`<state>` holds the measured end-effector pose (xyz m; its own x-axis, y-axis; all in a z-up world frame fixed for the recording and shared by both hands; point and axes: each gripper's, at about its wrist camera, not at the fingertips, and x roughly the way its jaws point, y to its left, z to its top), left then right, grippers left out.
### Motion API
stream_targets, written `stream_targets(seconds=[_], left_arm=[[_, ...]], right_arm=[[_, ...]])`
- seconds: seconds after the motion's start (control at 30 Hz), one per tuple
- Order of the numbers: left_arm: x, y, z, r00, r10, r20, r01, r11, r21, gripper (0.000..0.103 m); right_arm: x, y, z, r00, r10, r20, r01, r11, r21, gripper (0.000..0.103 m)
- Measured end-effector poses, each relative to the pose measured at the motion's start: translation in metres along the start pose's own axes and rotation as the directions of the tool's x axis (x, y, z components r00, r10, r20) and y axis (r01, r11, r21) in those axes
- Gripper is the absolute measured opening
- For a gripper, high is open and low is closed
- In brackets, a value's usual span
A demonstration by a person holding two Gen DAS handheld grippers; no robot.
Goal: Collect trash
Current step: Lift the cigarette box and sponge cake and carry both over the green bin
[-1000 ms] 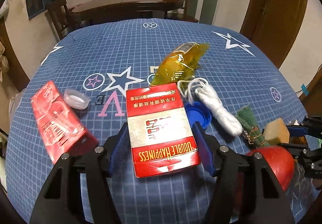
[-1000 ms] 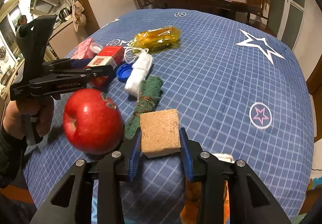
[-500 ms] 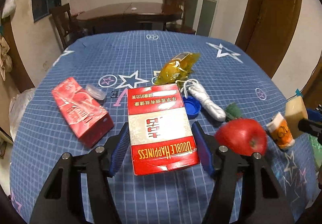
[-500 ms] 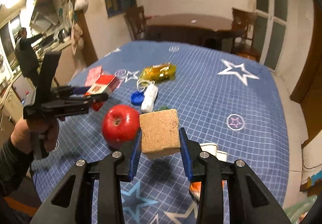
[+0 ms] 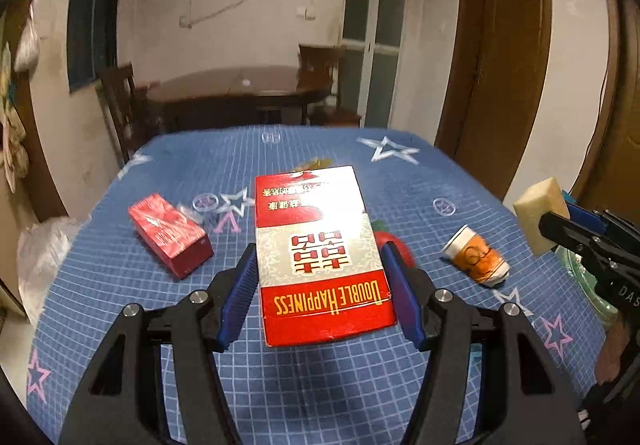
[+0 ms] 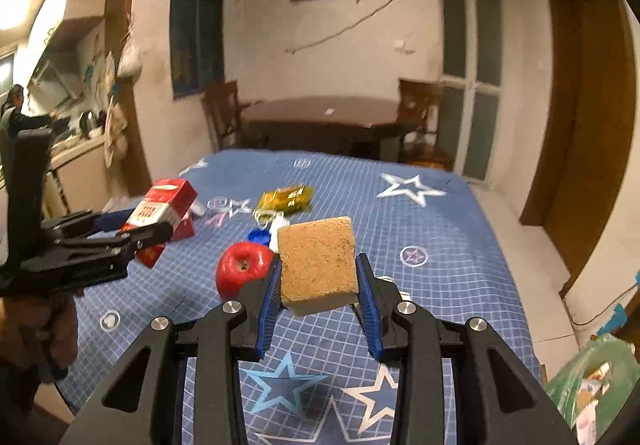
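Observation:
My left gripper (image 5: 320,285) is shut on a red and white "Double Happiness" cigarette box (image 5: 318,253) and holds it well above the blue tablecloth (image 5: 320,377); the box also shows in the right wrist view (image 6: 162,209). My right gripper (image 6: 318,285) is shut on a tan sponge (image 6: 318,259), also lifted; the sponge shows at the right in the left wrist view (image 5: 540,213). A crushed orange paper cup (image 5: 476,257) lies on the cloth.
A second red box (image 5: 170,235), a red apple (image 6: 242,267), a yellow wrapper (image 6: 286,197), a blue cap (image 6: 258,235) and white cord lie on the table. A green bag (image 6: 592,377) with trash sits low at the right. Chairs and a dark table stand behind.
Both grippers have risen and pulled back from the table with their objects held. The table items now look smaller and lower in both views.

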<state>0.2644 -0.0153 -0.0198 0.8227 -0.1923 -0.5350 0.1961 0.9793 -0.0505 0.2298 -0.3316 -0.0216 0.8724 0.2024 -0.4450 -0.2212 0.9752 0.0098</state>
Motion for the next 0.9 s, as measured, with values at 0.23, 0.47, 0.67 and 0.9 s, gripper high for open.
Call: stream_targets(seconds=[0.23,0.47,0.67,0.9], left_arm=[[-0.040,-0.027,-0.006,0.992,0.018,0.127,-0.023,0.999,0.035,0.059],[-0.054,-0.043,-0.008,0.985,0.021,0.170,-0.029,0.999,0.044,0.059],[-0.058,-0.050,-0.009,0.984,0.012,0.176,-0.020,0.999,0.041,0.059],[-0.058,-0.059,-0.008,0.985,-0.011,0.170,0.001,0.999,0.054,0.059]], right_arm=[[-0.048,0.016,-0.012,0.990,-0.095,0.106,0.095,0.995,0.001,0.037],[-0.080,0.015,-0.021,0.983,-0.120,0.137,0.116,0.993,0.038,0.038],[-0.091,0.009,-0.025,0.984,-0.118,0.134,0.112,0.993,0.047,0.038],[-0.099,0.003,-0.023,0.983,-0.125,0.135,0.117,0.991,0.060,0.038]])
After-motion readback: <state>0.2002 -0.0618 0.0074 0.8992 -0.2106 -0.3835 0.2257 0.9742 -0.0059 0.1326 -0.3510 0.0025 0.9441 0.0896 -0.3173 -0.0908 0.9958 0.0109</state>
